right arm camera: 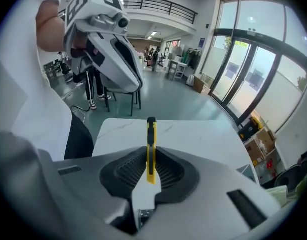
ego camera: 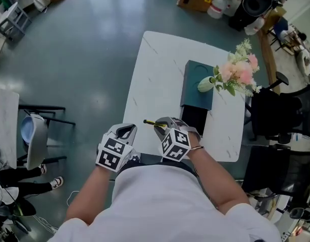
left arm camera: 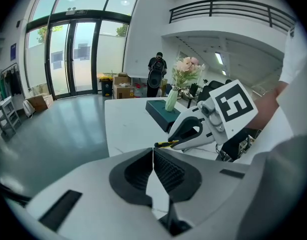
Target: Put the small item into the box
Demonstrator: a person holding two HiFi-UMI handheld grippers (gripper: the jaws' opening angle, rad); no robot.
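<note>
Yellow cutter [right arm camera: 151, 134] is sitting clamped edge-on in the right tool [ego camera: 164, 126], hovering over the table's [ego camera: 155, 74] near edge, ready for carrying to the dark box [ego camera: 195, 116] by the right edge. The left tool [left arm camera: 153, 154] is hanging pressed together, empty.

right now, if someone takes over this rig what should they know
Left gripper: shut, empty.
Right gripper: shut on the yellow utility knife, held over the near edge of the white table.
Teal box: farther along the table, flower vase on top.
Done: knife picked up.
Left: get it into the box.
</note>
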